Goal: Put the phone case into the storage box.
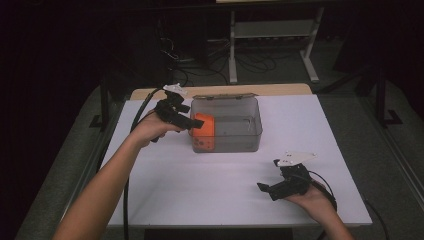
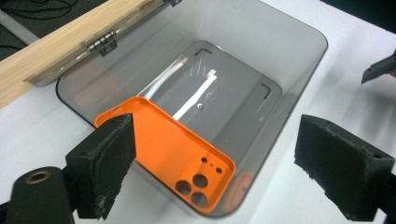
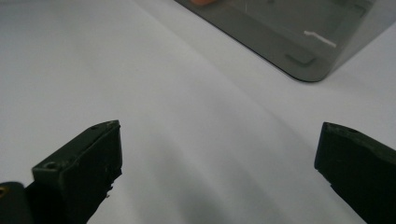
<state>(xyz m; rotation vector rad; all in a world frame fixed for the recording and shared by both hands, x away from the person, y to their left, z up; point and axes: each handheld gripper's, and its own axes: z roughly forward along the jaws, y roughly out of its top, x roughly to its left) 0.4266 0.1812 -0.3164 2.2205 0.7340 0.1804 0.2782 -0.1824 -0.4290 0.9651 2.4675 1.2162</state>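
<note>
An orange phone case is being left inside the grey plastic box, leaning against the wall nearest the left gripper, whose jaws are being held wide apart with nothing pressed between them. The right gripper is being rested over the white table, likewise spread and empty. The case is judged likely to be knocked or dragged back out if a jaw is being caught on its raised edge during withdrawal.

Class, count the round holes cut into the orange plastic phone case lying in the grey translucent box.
6: three large holes clustered at the orange plastic phone case's near corner, three tiny ones just above them.
</note>
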